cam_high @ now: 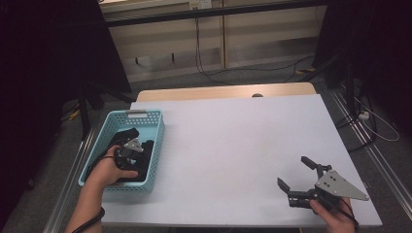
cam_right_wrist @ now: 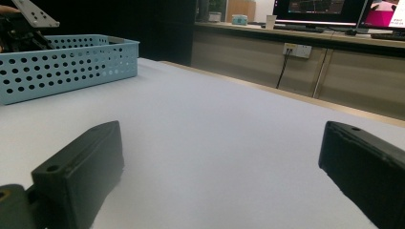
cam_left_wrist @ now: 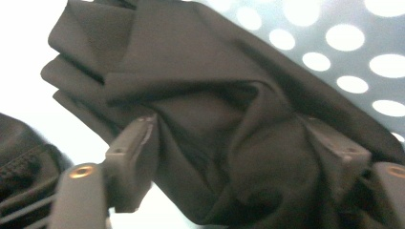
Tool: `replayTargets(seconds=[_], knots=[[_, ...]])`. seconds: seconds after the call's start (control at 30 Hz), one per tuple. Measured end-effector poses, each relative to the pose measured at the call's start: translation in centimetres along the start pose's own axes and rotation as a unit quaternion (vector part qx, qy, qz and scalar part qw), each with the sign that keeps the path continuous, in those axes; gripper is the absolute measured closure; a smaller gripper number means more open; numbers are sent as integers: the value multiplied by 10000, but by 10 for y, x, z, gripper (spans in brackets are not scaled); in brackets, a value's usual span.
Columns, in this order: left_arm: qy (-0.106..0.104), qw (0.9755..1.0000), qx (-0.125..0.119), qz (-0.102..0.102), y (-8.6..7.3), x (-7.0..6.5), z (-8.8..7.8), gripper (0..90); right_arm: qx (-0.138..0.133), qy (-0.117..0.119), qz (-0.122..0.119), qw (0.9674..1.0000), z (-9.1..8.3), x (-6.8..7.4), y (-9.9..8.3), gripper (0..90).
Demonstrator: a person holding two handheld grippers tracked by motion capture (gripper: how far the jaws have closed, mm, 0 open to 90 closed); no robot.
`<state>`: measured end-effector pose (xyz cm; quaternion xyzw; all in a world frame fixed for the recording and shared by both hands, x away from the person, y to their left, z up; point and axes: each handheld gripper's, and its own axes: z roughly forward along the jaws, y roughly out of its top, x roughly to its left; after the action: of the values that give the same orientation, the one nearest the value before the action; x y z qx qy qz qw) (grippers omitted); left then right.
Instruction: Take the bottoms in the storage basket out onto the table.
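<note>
right tool (cam_high: pixel 296 171): I've got it parked low at the near right corner of the table (cam_high: pixel 233 145), jaws wide, nothing between them.
left tool (cam_left_wrist: pixel 229 157): down inside the basket, jaws partly closed around a fold of black cloth (cam_left_wrist: pixel 200 109); pads touching the fabric on both sides, full clamp I can't tell.
room: bare table surface between the two tools.
basket (cam_high: pixel 154 145): blue, perforated, at the left table edge, cloth inside.

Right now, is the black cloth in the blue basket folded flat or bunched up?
Bunched up. The black cloth lies in loose creases and folds inside the blue basket, between the jaws of the left hand-held gripper.
</note>
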<state>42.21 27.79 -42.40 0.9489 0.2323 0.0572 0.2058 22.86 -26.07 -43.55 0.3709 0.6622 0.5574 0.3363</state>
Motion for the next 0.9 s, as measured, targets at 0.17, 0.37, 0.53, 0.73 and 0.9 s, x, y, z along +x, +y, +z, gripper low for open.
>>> replayTargets(seconds=[0.17,0.37,0.53,0.73,0.9], knots=[[-163,9996,220,-27,7,-2,-1,467,6,-10,-15,10000,0,1,0,3],[-152,9993,331,-117,11,-2,-1,708,19,9,-25,10000,1,1,-1,5],[-70,9988,396,-279,13,0,-1,771,15,-10,-7,10000,0,1,-1,4],[413,9961,414,-660,15,3,-4,804,3,-17,44,10000,1,0,-1,6],[667,9926,437,-918,10,13,-17,808,13,21,63,10000,1,0,-1,7]])
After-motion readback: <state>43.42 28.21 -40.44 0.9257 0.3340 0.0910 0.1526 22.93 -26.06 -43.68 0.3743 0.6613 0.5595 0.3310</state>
